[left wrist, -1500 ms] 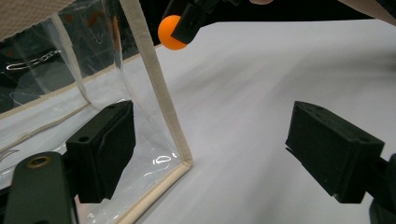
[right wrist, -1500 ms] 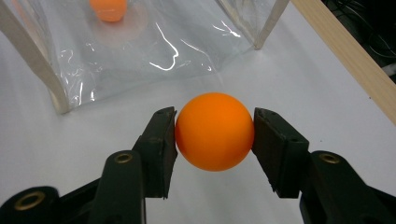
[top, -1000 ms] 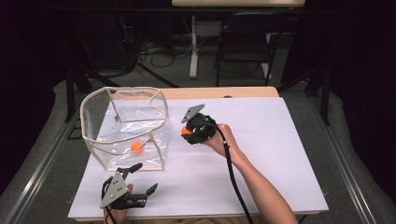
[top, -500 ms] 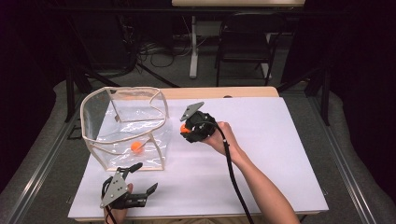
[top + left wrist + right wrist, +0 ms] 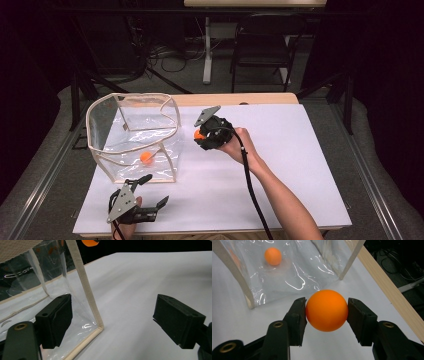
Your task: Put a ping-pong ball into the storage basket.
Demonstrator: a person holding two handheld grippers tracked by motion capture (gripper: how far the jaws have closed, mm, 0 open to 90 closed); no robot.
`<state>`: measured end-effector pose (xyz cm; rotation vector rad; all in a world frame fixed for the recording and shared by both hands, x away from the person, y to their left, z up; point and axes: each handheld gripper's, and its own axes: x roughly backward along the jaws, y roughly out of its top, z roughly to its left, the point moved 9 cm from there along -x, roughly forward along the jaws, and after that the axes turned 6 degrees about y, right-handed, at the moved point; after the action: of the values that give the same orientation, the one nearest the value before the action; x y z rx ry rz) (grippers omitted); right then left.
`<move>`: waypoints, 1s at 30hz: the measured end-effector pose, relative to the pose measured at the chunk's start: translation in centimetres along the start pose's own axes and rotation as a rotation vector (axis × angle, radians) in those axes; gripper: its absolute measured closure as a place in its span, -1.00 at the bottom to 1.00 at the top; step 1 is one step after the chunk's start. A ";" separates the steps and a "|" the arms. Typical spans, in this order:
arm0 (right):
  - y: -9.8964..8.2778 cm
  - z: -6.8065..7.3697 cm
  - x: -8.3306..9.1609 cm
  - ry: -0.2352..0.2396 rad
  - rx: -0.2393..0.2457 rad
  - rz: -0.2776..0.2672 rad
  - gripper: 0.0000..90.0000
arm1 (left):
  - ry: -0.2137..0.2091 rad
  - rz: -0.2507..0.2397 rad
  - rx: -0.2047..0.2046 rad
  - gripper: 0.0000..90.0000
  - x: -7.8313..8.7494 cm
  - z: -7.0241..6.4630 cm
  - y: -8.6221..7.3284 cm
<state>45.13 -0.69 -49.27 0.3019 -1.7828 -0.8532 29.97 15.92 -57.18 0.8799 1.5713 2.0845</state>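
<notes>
White sheeting covers the desk (image 5: 300, 165), dark room beyond. Right gripper (image 5: 327, 312) has its fingers clamped on an orange ball (image 5: 327, 310), held above the desk just beside the clear bag (image 5: 135, 135). Compared with a second ago, it has shifted slightly toward the bag, grip unchanged. A second ball (image 5: 146, 157) already lies inside the bag. Left gripper (image 5: 150, 192) rests near the bag's front corner, fingers apart and empty, position unchanged. Judgement: transfer is under way; the held ball must next clear the bag's rim before release
</notes>
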 end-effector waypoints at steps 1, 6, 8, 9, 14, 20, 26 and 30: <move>0.0 0.0 0.1 -0.002 0.002 0.001 0.12 | 0.000 -0.001 0.000 -0.65 0.0 0.0 0.0; 0.2 -0.1 0.4 -0.005 0.000 0.000 0.12 | 0.001 -0.002 0.000 -0.65 0.0 0.0 0.0; 0.3 -0.2 0.5 -0.007 0.002 -0.006 0.12 | 0.000 -0.003 0.000 -0.65 0.0 0.0 0.0; 0.3 -0.2 0.6 -0.007 -0.004 -0.007 0.12 | 0.001 -0.002 -0.001 -0.65 0.0 0.0 0.0; 0.6 -0.3 1.1 -0.012 0.002 -0.009 0.12 | 0.001 -0.002 -0.001 -0.65 0.0 0.0 0.0; 0.9 -0.4 1.5 -0.010 0.003 -0.019 0.12 | 0.001 -0.002 -0.001 -0.65 0.0 0.0 0.0; 1.1 -0.5 1.8 -0.017 0.006 -0.020 0.12 | 0.001 -0.002 -0.003 -0.65 0.0 0.0 0.0; 1.3 -0.6 2.2 -0.021 0.009 -0.023 0.12 | 0.001 -0.002 -0.002 -0.65 0.0 0.0 0.0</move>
<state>45.07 -1.22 -46.72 0.3213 -1.8058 -0.8681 29.98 15.91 -57.14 0.8766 1.5701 2.0843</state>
